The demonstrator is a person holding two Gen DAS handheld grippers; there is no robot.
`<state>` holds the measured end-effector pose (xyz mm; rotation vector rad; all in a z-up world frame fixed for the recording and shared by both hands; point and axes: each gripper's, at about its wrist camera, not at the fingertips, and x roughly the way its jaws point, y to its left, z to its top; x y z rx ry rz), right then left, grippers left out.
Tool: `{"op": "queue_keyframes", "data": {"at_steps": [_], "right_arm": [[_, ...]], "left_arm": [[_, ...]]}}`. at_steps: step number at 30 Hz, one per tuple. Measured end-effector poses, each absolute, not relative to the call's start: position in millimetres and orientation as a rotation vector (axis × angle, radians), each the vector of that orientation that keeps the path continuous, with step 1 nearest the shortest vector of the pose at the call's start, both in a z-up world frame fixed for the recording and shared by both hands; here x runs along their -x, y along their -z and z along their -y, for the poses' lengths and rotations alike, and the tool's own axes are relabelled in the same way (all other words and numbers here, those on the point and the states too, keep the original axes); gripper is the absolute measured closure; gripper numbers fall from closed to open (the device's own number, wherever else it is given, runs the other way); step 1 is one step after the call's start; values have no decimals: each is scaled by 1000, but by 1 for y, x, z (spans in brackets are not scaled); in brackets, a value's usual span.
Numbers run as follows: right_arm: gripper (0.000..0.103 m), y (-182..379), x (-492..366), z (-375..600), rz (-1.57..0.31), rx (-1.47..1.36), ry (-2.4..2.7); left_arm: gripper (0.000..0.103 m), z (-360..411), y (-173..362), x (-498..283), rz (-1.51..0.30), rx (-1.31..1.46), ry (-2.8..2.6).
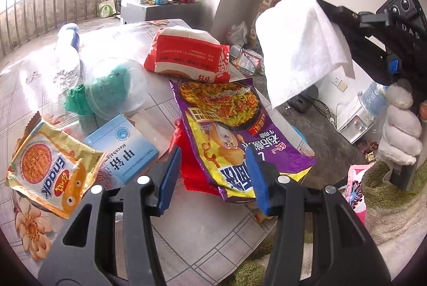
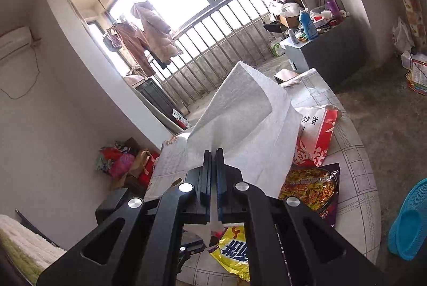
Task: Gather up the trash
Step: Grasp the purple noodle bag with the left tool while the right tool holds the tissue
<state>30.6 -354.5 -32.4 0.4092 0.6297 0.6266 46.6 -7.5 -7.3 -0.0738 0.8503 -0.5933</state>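
Right gripper [image 2: 212,152] is up in the air with its jaws pinched tight on a white tissue [image 2: 240,123]. The pads grip one lower edge of the sheet, and the rest stands up and away from the fingertips, its long axis running upward to a pointed top corner. From the left wrist view the same tissue [image 1: 299,46] hangs clear above the table [image 1: 192,227], tall rather than wide, with a bottom corner dangling toward the right edge of the purple packet [image 1: 226,131]. A gloved hand [image 1: 400,136] grips the right gripper's handle at the far right.

Left gripper [image 1: 213,176] sits low over the table, blue fingers [image 1: 168,179] about half apart with nothing between them. They frame the near end of the purple packet, which lies flat, its long axis running away from the camera, on top of a red wrapper [image 1: 189,168].

Behind that, a red and white bag [image 1: 186,54] lies on its side, long axis across the view. To the left: a blue box [image 1: 122,147], a yellow snack pack [image 1: 50,166], a clear dome lid [image 1: 117,88] over something green, and a clear bottle [image 1: 66,54] lying down, pointing away. Whether the packet touches the left fingers, I cannot tell.
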Motion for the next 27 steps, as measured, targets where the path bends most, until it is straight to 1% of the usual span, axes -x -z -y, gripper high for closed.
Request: {"op": "queue_keyframes", "data": {"at_steps": [3,6,9,14,21,27], "right_arm": [[99,56,-31,354,-706,-418,-594],[99,91,-30,358,-792,-454,-557],[99,125,-32,363,-874,-465,-500],[99,165,-34,368,-954,-489,-445],[99,196,-36,371,-1017,-536,-436],[99,199,-37,374,-1009,-572,-458]], "left_arm": [[56,-20,3,-43,-840,107,554],[56,-31,8,-39,-875,167,570],[55,-26,18,-41,-934,238,613],[55,-5,32,-53,-1007,299,674],[55,8,45,-73,-1073,354,689],[56,22,54,-92,-1093,314,648]]}}
